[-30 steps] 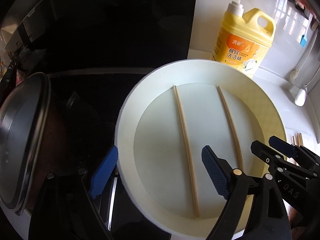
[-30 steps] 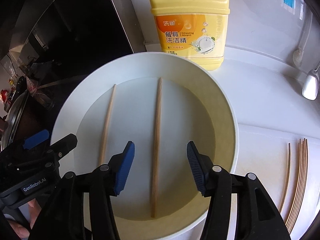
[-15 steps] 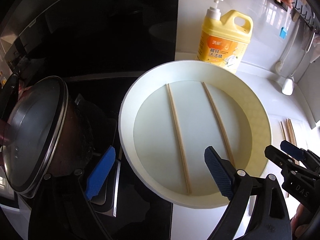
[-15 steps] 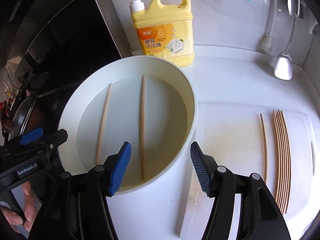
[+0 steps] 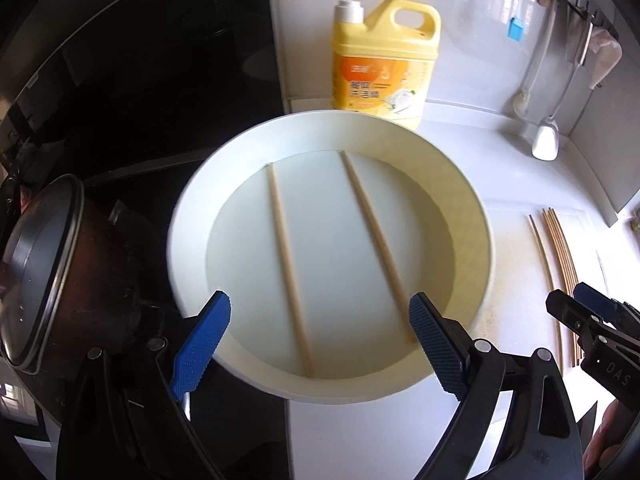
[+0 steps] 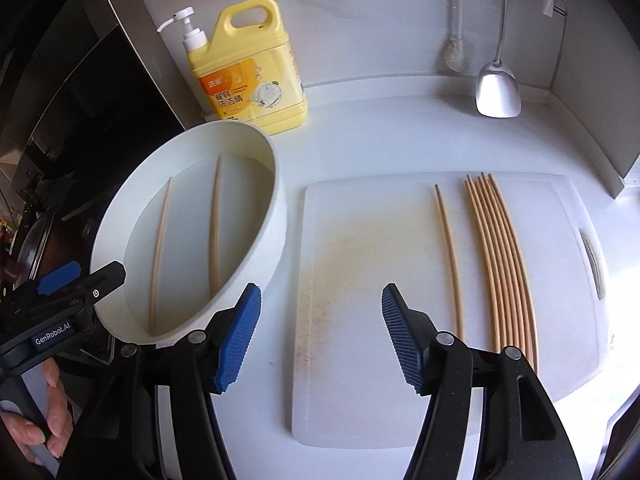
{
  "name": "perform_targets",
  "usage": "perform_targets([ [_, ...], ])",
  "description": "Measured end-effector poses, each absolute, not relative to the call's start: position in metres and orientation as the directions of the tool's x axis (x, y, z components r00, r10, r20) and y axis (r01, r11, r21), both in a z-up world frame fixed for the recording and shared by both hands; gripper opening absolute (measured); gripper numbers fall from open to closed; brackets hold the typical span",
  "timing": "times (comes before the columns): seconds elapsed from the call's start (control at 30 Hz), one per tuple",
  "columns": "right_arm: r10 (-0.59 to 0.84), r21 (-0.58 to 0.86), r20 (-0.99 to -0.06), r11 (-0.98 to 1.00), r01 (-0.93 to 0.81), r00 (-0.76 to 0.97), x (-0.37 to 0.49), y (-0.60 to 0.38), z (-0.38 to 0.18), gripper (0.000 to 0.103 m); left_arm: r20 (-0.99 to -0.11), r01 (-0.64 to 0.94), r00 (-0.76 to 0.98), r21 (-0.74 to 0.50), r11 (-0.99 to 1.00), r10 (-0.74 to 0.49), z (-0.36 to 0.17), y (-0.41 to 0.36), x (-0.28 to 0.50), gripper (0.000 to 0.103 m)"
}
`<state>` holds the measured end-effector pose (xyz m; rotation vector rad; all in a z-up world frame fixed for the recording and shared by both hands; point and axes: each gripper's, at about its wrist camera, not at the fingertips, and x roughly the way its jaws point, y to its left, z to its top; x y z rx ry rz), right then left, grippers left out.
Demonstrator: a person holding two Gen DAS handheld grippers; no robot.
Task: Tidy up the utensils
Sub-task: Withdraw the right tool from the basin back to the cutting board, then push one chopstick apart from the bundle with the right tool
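Observation:
Two wooden chopsticks lie apart in a white basin (image 5: pixel 472 216): a left chopstick (image 5: pixel 288 268) and a right chopstick (image 5: pixel 376 248). The basin (image 6: pixel 276 200) and both chopsticks (image 6: pixel 215 224) also show in the right wrist view. Several chopsticks (image 6: pixel 500 264) lie side by side on a white cutting board (image 6: pixel 360 280), with one single chopstick (image 6: pixel 450 256) a little to their left. My left gripper (image 5: pixel 316 340) is open and empty over the basin's near rim. My right gripper (image 6: pixel 320 336) is open and empty above the board's left part.
A yellow dish soap bottle (image 6: pixel 248 76) stands behind the basin. A metal spatula (image 6: pixel 498 88) and other tools hang on the back wall. A lidded dark pot (image 5: pixel 40 264) sits on the black cooktop to the left. The right gripper also shows in the left wrist view (image 5: pixel 592 320).
Both grippers have pulled back and up from the basin. The right gripper has swung right, from over the right chopstick in the basin to over the cutting board. Both stayed open and empty.

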<state>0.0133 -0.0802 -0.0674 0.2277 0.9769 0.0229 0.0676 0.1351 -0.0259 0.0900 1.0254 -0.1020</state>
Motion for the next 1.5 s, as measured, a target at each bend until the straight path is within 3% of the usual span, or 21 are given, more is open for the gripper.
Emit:
perform_targets([
  [0.33, 0.105, 0.199, -0.807, 0.975, 0.101, 0.581, -0.021, -0.167, -0.063, 0.063, -0.865, 0.141, 0.496, -0.008, 0.990, -0.078, -0.022, 0.054, 0.039, 0.090],
  [0.73, 0.121, 0.209, -0.812, 0.974, 0.089, 0.572, -0.042, -0.271, -0.079, 0.067, -0.866, 0.093, 0.500, 0.013, 0.996, -0.036, -0.024, -0.031, -0.002, 0.095],
  [1.03, 0.096, 0.174, -0.832, 0.980, 0.093, 0.546, -0.041, -0.291, -0.108, 0.067, -0.879, 0.078, 0.476, 0.030, 0.997, -0.010, -0.040, -0.048, -0.010, 0.096],
  [1.5, 0.030, 0.137, -0.803, 0.981, 0.135, 0.595, -0.016, -0.281, -0.133, 0.067, -0.858, 0.125, 0.506, -0.025, 0.992, -0.085, -0.090, -0.068, 0.020, 0.096],
])
